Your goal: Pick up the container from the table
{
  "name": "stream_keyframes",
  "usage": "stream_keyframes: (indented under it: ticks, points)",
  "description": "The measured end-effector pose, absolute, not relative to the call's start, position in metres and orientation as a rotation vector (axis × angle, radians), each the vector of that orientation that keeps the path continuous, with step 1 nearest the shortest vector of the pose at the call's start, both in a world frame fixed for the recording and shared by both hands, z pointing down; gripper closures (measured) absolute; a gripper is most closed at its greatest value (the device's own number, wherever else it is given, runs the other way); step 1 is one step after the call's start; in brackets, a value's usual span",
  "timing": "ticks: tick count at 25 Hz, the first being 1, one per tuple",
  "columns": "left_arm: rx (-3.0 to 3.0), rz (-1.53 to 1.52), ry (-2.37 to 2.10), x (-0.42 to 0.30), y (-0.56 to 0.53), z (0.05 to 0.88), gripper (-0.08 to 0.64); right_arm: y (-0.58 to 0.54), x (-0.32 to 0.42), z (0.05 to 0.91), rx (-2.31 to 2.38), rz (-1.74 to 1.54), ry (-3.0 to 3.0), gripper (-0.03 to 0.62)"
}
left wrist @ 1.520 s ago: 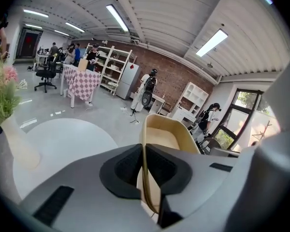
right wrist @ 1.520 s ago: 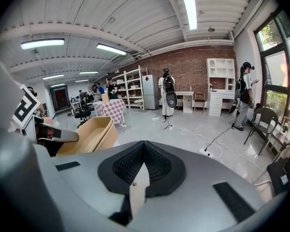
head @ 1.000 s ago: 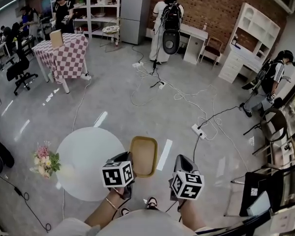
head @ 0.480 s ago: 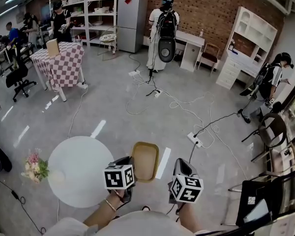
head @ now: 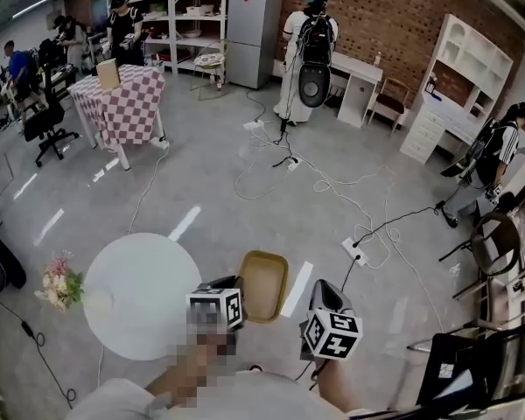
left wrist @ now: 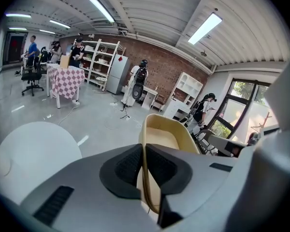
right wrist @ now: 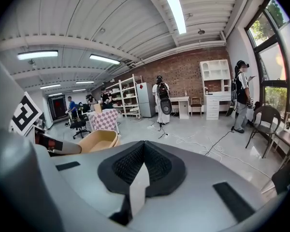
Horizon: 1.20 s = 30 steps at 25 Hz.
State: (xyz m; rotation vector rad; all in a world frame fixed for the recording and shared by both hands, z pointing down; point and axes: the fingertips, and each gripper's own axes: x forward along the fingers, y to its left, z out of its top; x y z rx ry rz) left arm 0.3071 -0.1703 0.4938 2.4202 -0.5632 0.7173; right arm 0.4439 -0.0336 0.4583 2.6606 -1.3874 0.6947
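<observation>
In the head view the tan, tray-like container point(head: 262, 285) hangs over the grey floor, just right of the round white table point(head: 140, 291). My left gripper point(head: 234, 287) is shut on its near rim. The left gripper view shows that thin rim point(left wrist: 144, 166) clamped between the black pads, with the container point(left wrist: 163, 132) reaching forward beyond them. My right gripper point(head: 323, 294) floats to the right of the container, apart from it. Its jaws point(right wrist: 144, 159) are shut with nothing between them, and the container point(right wrist: 99, 140) sits off to its left.
A bunch of flowers point(head: 59, 285) lies by the table's left edge. Cables and a power strip point(head: 353, 250) run over the floor ahead. Farther off stand a checkered table point(head: 122, 103), shelves, chairs at the right point(head: 494, 243) and several people.
Both grippers and the held container have drifted a little to the right, away from the round white table. The grip on the rim is unchanged.
</observation>
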Motion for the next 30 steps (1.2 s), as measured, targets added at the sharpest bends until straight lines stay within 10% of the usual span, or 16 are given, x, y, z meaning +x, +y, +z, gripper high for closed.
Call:
stream_keyframes:
  ticks: [30]
  points:
    - [2.411,0.707,-0.560,0.264,-0.159,0.492,0.523,-0.029,0.398,0.447,2.621,0.617,-1.360,0.568]
